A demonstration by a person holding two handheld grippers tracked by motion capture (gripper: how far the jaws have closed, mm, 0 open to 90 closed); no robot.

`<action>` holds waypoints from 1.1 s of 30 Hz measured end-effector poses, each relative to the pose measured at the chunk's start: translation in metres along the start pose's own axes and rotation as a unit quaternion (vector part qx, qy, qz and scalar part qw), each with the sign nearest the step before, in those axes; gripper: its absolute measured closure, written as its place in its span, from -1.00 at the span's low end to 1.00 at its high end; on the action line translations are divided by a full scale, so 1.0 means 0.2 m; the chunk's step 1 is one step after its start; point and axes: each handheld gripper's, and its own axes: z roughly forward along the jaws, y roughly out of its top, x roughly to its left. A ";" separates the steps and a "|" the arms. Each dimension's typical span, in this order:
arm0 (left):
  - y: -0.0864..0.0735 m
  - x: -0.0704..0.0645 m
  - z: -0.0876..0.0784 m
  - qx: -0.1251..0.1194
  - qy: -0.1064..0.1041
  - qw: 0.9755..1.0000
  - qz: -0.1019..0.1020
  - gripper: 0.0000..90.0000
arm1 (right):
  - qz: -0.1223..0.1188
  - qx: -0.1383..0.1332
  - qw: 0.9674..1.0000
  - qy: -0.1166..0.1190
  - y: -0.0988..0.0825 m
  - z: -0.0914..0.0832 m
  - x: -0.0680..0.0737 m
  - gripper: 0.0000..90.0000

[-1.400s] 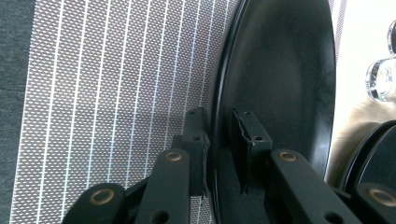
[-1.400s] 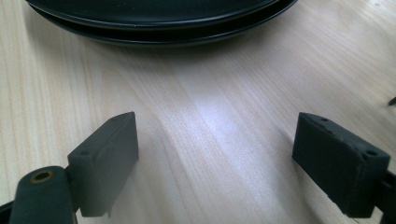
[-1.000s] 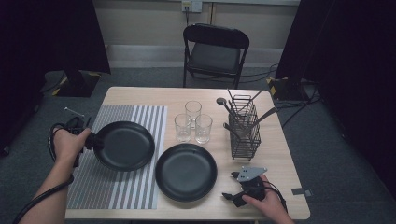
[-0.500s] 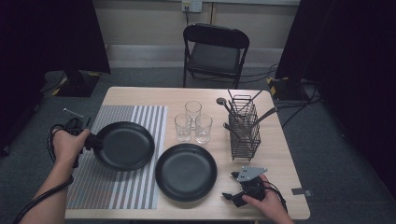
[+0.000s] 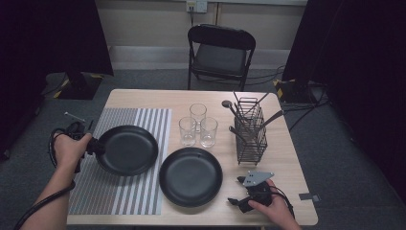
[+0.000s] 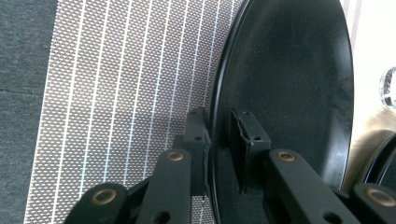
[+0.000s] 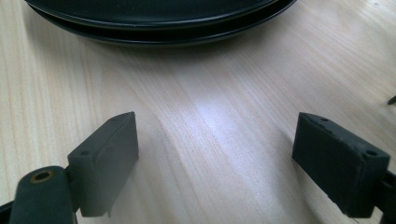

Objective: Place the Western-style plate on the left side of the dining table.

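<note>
1. Plate (image 5: 127,149) on the striped mat (image 5: 119,191), near the table's (image 5: 287,158) left edge, is gripped at its left rim by the left gripper (image 6: 219,154), whose jaws are pinched narrow on that rim.
2. In the left gripper view the rim is seen clamped between both pads, with the plate apparently tilted over the mat.
3. A second plate (image 5: 190,176) is seen near the table's front edge, just beside the first.
4. The right gripper (image 5: 239,191) is rested by the front right corner, jaws wide and holding nothing.
5. The grasp is judged done; where the plate is to be put cannot be told.
6. Three glasses (image 5: 197,127) and a wire rack (image 5: 250,132) are left untouched.
</note>
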 end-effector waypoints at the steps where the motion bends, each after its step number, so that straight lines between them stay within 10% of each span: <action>1: 0.00 0.00 0.00 0.003 0.001 1.000 0.002 0.72 | 0.000 0.000 1.000 0.000 0.00 0.00 0.00 -0.69; 33: -0.01 0.03 0.03 -0.003 0.010 1.000 -0.014 0.72 | 0.000 0.000 1.000 0.000 0.00 0.00 0.00 -0.69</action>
